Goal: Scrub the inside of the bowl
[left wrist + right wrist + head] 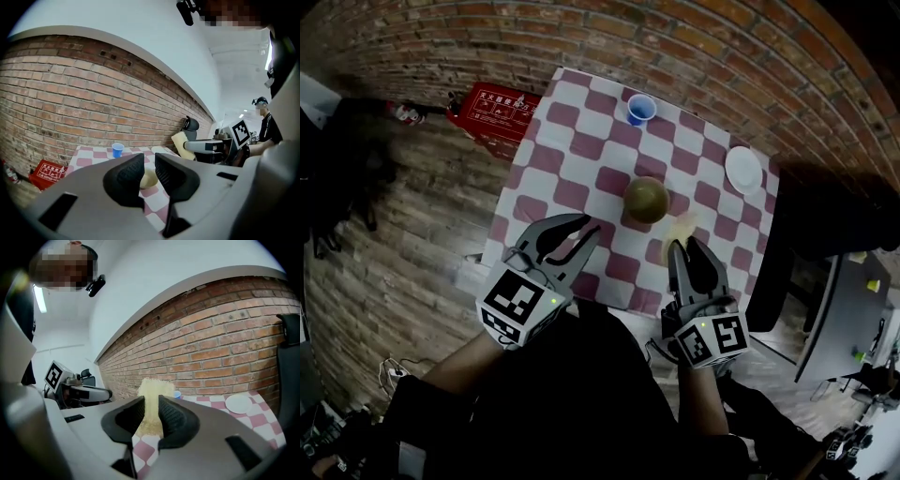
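Observation:
An olive-green bowl stands upright in the middle of the red-and-white checked table. My right gripper hovers above the table's near edge, just right of the bowl, shut on a pale yellow sponge. In the right gripper view the sponge sticks up out of the closed jaws. My left gripper is held above the near edge, left of the bowl, open by a narrow gap and holding nothing. Through that gap the bowl shows.
A blue cup stands at the far side of the table and a white plate at its right edge. On the floor to the left lies a red box. A brick wall runs behind. A dark chair stands to the right.

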Tool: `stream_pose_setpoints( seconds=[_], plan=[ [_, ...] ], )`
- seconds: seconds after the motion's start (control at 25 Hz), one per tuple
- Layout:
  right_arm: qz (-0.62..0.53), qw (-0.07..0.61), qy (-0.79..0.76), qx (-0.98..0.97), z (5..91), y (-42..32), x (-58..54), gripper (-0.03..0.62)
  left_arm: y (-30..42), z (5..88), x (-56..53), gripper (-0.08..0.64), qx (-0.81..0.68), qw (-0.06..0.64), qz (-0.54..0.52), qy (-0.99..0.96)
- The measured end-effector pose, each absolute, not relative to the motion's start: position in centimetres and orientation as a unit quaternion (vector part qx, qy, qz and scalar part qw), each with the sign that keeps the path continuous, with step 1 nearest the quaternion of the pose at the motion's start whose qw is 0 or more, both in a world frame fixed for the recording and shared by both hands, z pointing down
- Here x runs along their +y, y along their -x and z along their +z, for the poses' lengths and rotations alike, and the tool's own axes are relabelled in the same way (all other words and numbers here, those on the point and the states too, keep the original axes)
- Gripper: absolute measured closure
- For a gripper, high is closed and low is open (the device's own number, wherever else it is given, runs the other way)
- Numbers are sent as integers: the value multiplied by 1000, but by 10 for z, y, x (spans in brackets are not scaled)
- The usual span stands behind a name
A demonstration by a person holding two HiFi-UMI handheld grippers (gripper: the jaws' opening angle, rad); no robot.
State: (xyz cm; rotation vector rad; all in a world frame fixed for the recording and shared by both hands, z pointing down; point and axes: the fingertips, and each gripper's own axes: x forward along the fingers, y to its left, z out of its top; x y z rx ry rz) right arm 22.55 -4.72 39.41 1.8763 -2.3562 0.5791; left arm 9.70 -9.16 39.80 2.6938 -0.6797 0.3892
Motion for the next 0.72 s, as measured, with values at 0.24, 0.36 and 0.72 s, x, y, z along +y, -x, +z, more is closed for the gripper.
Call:
stream_pose_setpoints(
  seconds=[0.24, 0.36, 0.72],
  plan=[
    [158, 63, -611, -773, 392, -224, -42, 489, -94, 411, -87, 480, -244, 182, 145, -941],
    [156, 67, -612, -772, 392, -226, -39, 489, -97, 413, -85, 480, -244, 181, 147, -941],
    [144, 74, -619, -769, 389, -230, -36, 489, -96, 417, -84, 480, -251, 178, 150, -940]
  ],
)
